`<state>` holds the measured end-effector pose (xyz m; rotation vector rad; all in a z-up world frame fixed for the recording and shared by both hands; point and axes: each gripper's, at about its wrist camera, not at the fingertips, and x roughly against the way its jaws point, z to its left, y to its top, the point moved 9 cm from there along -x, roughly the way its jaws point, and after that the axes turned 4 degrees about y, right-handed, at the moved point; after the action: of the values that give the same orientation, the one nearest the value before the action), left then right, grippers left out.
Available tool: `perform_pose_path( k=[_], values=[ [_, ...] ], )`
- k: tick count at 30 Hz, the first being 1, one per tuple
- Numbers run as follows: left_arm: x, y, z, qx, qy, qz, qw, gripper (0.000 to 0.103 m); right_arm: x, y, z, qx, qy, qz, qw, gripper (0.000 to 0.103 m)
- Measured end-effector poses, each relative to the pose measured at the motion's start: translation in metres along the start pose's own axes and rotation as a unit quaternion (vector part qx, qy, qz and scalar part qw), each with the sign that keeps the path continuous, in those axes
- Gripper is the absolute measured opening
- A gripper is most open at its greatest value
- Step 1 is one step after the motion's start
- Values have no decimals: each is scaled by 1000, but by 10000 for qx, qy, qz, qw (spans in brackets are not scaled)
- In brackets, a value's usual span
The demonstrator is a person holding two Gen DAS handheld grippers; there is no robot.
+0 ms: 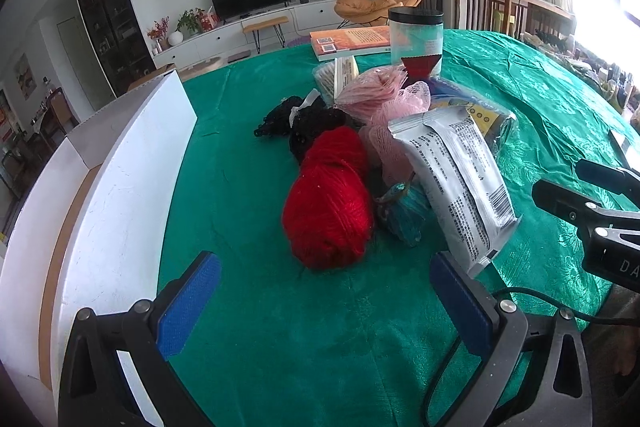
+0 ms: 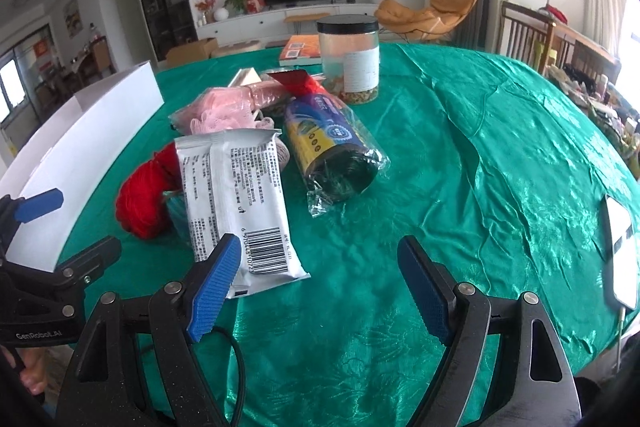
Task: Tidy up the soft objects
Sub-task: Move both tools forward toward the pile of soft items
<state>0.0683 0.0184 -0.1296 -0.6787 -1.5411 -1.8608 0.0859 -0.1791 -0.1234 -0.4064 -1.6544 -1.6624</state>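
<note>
Blue-padded fingers of the left gripper (image 1: 326,301) frame the near edge of the green tablecloth (image 1: 280,347), jaws standing wide apart with nothing between them. Just ahead lies the red yarn ball (image 1: 328,199), the closest of the soft things and in line with the gap, so it looks like the likely first pick. Behind it sit a small teal yarn bundle (image 1: 404,215), a pink mesh sponge (image 1: 394,107) and a black net piece (image 1: 304,123), all heaped together mid-table. A white box (image 1: 128,187) stands open along the left, probably placed there to receive them. The right gripper (image 2: 316,283) also has its jaws apart and empty; one pad overlaps the corner of a silver wipes packet (image 2: 236,199), though contact cannot be told. Beside that lie a rolled bag pack (image 2: 332,147) and a clear jar (image 2: 350,59), neither of them yarn or mesh
</note>
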Motion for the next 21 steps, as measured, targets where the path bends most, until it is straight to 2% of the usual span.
perform_pose_path(
  k=[8,21],
  values=[
    [-14,-1,-4,-111,151,201,9996,103,0,1,-14,-377,27,19,9993,83],
    [-28,-6,-3,-183,207,420,9987,103,-4,0,-14,-400,10,80,9992,83]
  ],
)
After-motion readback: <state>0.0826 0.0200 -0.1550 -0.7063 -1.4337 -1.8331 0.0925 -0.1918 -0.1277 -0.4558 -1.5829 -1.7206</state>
